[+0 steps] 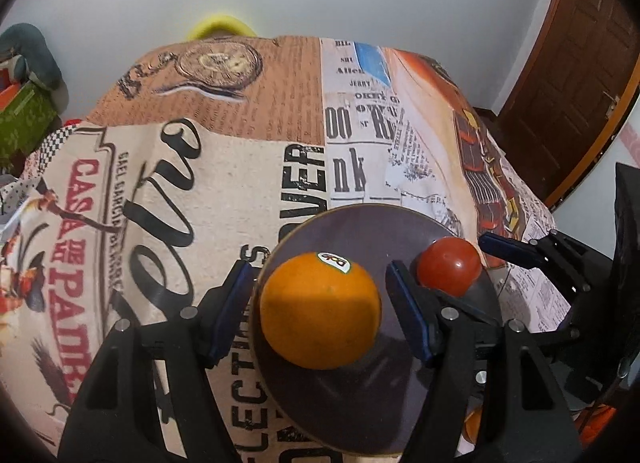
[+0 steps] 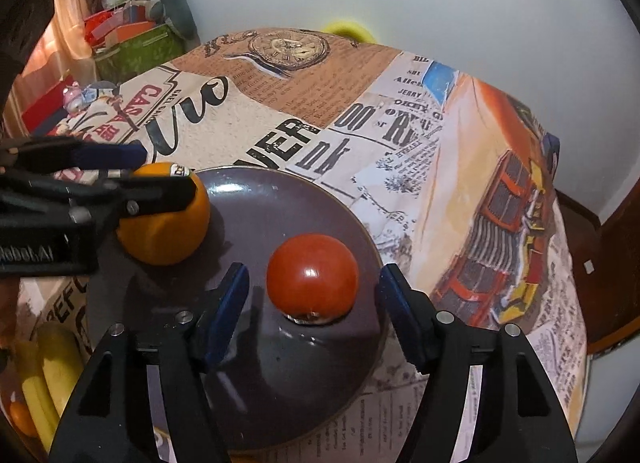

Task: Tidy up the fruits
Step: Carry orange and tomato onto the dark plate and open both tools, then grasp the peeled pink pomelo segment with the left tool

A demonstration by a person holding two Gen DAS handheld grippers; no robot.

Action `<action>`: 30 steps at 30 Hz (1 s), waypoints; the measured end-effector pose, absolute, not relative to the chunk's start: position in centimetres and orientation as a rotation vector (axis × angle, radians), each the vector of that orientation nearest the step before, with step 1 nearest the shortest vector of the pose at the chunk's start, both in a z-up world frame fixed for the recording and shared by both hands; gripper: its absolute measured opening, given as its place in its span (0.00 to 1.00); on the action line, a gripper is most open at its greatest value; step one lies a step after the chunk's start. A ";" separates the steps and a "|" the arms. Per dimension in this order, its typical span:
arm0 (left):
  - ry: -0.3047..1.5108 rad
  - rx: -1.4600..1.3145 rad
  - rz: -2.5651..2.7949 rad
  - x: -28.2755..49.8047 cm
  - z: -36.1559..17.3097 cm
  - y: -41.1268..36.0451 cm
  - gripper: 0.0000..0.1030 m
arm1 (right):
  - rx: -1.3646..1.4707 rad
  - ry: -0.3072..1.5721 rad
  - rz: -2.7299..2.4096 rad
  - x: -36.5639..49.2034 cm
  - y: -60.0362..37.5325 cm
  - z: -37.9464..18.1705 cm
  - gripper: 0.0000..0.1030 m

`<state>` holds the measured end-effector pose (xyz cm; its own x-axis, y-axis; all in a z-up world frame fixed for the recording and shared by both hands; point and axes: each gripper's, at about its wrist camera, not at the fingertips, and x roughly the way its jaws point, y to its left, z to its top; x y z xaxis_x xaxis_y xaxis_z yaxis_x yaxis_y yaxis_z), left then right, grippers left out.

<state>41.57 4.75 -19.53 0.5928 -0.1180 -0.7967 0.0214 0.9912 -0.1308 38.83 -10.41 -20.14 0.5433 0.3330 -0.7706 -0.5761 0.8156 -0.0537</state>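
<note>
An orange [image 1: 320, 311] with a sticker sits on the left side of a dark round plate [image 1: 360, 231]. My left gripper [image 1: 320, 269] is open and straddles it, with thin gaps at both blue pads. A red tomato [image 2: 312, 275] rests on the same plate [image 2: 280, 191]. My right gripper [image 2: 314, 271] stands open around it, both pads well clear of its sides. In the right wrist view the left gripper [image 2: 160, 171] reaches in from the left over the orange [image 2: 168, 231]. The tomato [image 1: 448, 267] and one right finger [image 1: 508, 251] show in the left wrist view.
The plate lies on a table under a printed cloth [image 1: 200, 167]. Bananas [image 2: 52, 363] and a small orange fruit [image 2: 22, 419] lie near the table's front left. A green box [image 2: 136, 51] and clutter stand beyond the left edge, a wooden door [image 1: 580, 63] to the right.
</note>
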 end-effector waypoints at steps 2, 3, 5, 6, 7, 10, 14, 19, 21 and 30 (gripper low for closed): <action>0.923 -0.108 -0.079 41.0 -18.9 4.9 0.66 | -0.316 0.829 0.542 38.5 -10.7 -19.7 0.62; 0.916 -0.104 -0.076 40.6 -18.6 4.9 0.66 | -0.307 0.825 0.542 38.2 -10.9 -19.4 0.62; 0.901 -0.093 -0.071 39.7 -17.8 4.9 0.66 | -0.283 0.817 0.541 37.6 -11.4 -18.7 0.62; 0.895 -0.088 -0.068 39.3 -17.5 4.9 0.66 | -0.275 0.811 0.539 37.3 -11.5 -18.3 0.62; 0.889 -0.080 -0.067 38.6 -17.1 4.9 0.66 | -0.269 0.803 0.536 36.9 -11.7 -17.9 0.62; 0.870 -0.056 -0.056 36.9 -15.9 4.9 0.66 | -0.262 0.770 0.524 35.5 -12.3 -16.5 0.63; 0.846 -0.042 -0.050 34.0 -14.3 4.8 0.67 | -0.256 0.733 0.519 32.9 -12.9 -14.6 0.63; 0.822 -0.056 -0.048 30.0 -12.6 4.6 0.69 | -0.240 0.704 0.521 29.8 -13.7 -12.9 0.65; 0.811 -0.054 -0.047 28.0 -12.1 4.3 0.71 | -0.239 0.697 0.519 28.7 -13.8 -12.6 0.65; 0.823 -0.039 -0.014 20.5 -12.7 3.6 0.87 | -0.231 0.671 0.521 23.7 -14.8 -11.7 0.67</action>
